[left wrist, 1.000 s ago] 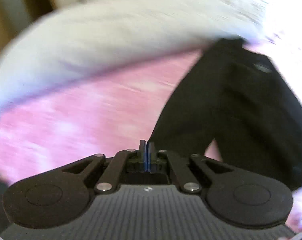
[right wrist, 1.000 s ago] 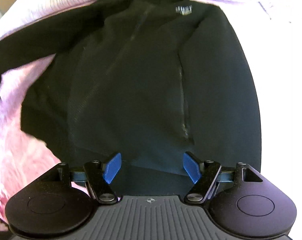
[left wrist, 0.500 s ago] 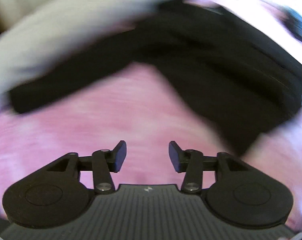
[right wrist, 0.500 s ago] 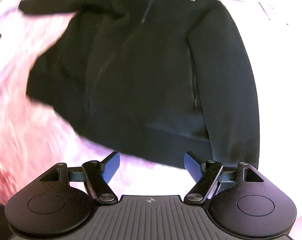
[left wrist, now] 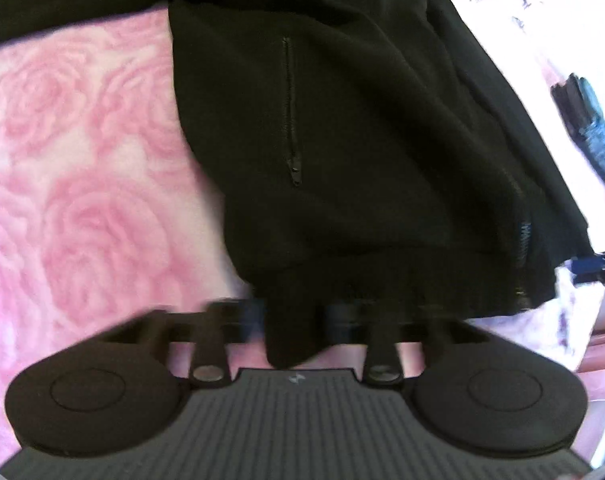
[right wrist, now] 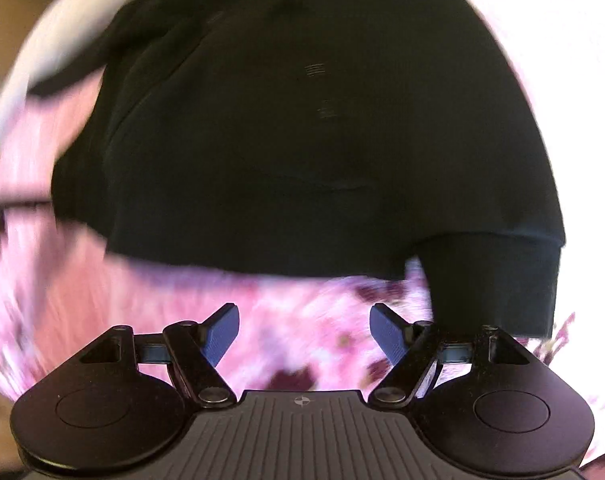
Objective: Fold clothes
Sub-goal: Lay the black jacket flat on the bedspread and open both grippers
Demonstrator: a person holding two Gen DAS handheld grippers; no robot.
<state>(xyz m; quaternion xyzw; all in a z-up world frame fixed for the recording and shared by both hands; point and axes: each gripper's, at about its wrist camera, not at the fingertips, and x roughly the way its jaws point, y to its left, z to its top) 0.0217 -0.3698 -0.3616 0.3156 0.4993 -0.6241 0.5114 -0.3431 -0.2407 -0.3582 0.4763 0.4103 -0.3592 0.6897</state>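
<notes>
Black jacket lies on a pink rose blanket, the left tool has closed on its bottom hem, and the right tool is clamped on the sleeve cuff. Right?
Not quite. In the right wrist view the right tool stands open, with only blanket between its fingers; the cuff lies beside it. The left tool does pinch the jacket hem.

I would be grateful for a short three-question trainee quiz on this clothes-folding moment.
1. True or false: the left gripper is shut on the hem of the black jacket.
2. What lies between the blue pads of the right gripper? A) a jacket cuff B) nothing, only the pink blanket beyond C) a zipper pull
3. Fill in: the blanket bears a pattern of ____.

Key: 1 true; 2 B; 3 roses.
</notes>
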